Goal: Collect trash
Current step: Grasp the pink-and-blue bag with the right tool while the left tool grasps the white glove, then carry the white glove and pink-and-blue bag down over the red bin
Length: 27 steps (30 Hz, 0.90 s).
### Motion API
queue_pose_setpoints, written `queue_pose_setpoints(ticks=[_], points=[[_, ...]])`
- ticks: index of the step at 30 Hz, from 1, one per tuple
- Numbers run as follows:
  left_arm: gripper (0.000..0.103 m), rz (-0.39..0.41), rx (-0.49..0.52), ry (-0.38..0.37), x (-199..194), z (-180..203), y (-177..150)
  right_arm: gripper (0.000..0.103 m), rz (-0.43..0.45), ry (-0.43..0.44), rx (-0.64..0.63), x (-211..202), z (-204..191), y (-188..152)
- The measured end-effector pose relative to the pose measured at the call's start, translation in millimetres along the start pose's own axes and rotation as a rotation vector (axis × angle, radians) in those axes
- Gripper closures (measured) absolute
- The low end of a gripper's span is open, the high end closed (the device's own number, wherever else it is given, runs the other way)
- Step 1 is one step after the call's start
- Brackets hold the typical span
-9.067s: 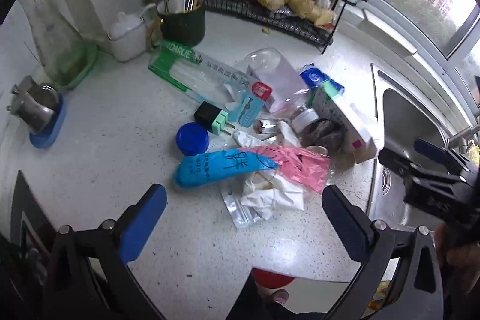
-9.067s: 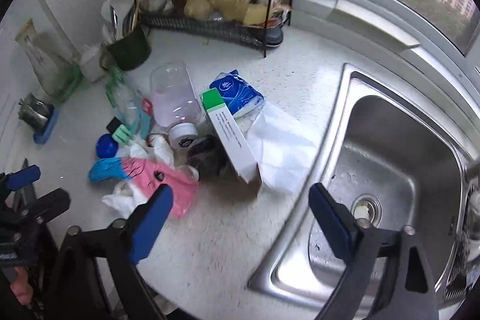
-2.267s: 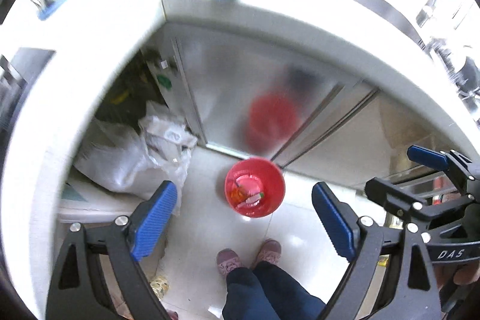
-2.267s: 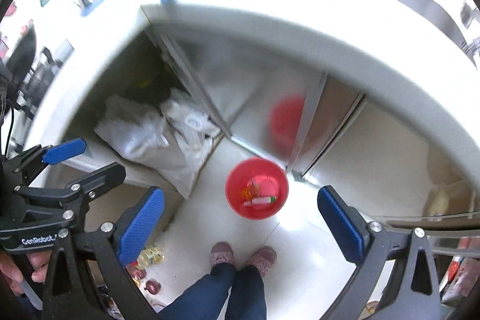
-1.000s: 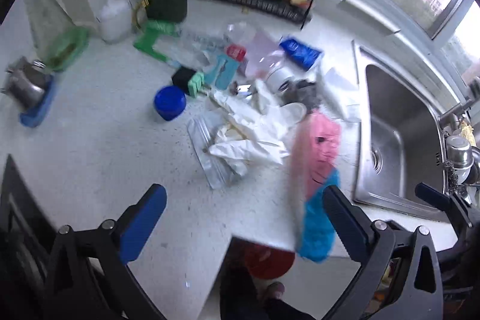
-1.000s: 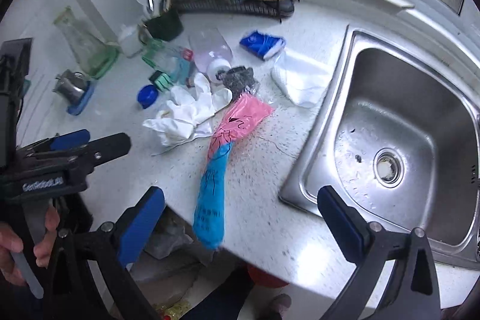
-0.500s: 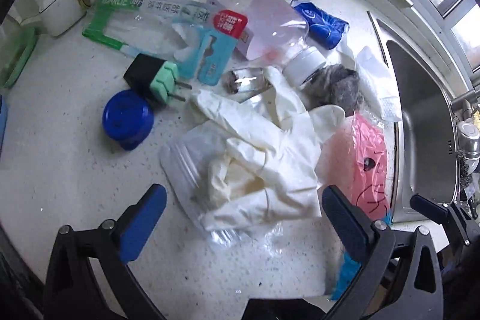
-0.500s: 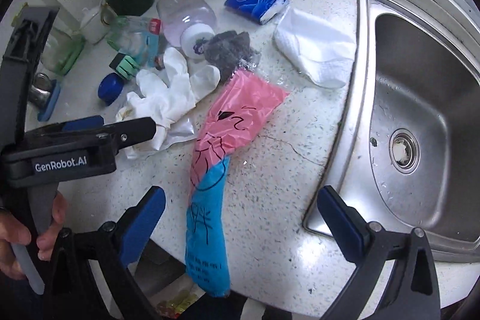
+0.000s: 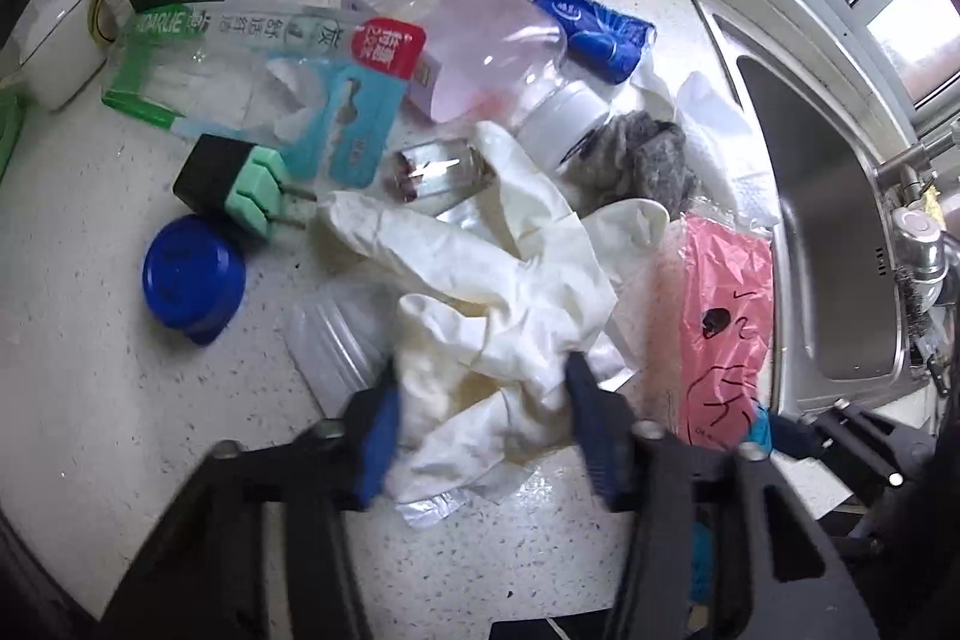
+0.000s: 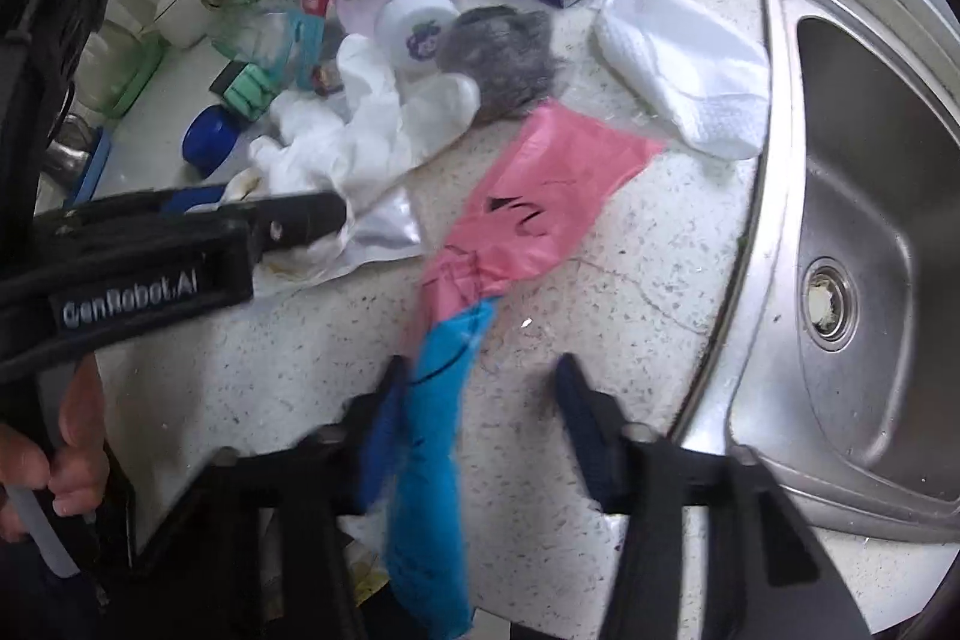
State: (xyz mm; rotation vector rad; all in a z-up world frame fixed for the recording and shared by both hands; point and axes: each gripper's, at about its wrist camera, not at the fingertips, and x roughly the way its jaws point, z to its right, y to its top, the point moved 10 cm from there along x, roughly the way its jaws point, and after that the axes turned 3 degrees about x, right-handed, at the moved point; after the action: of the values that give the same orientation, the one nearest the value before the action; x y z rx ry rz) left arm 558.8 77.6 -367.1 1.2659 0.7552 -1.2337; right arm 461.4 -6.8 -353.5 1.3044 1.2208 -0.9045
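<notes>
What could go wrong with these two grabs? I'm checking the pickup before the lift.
The left gripper is closing around the white gloves, which lie on a clear plastic bag; the bag may lift too or get left behind. The right gripper is closing with only the blue end of the pink-and-blue bag at its left finger, so it may slip free over the counter edge.
</notes>
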Motion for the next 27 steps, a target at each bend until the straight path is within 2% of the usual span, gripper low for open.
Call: queue_pose_setpoints(ticks=[1, 5, 9, 16, 21, 25, 27], points=[[0.075, 0.002, 0.0, -0.01, -1.9, 0.8, 0.1, 0.075, -0.002, 0.005, 0.0, -0.6, -0.9, -0.2], [0.083, 0.004, 0.002, -0.013, -12.3, 1.8, -5.2, 0.09, 0.019, 0.005, -0.003, -7.9, -2.1, 2.7], [0.087, 0.028, 0.01, -0.028, -28.1, 13.0, -10.0, 0.091, 0.059, 0.018, -0.012, -23.1, -8.7, 6.6], [0.087, 0.071, -0.005, -0.031, -52.9, 34.8, -22.8, 0.092, 0.116, 0.037, -0.032, -51.4, -5.4, 2.8], [0.087, 0.121, -0.019, -0.023, -80.6, 53.9, -36.2, 0.092, 0.16, 0.055, -0.056, -79.3, 2.6, -15.2], [0.087, 0.157, -0.05, -0.057, -102.7, 83.9, -59.6, 0.092, 0.193, 0.063, -0.09, -98.9, 8.1, -34.0], [0.087, 0.173, -0.049, -0.036, -112.5, 97.6, -73.9, 0.092, 0.208, 0.073, -0.102, -111.0, 11.8, -44.8]])
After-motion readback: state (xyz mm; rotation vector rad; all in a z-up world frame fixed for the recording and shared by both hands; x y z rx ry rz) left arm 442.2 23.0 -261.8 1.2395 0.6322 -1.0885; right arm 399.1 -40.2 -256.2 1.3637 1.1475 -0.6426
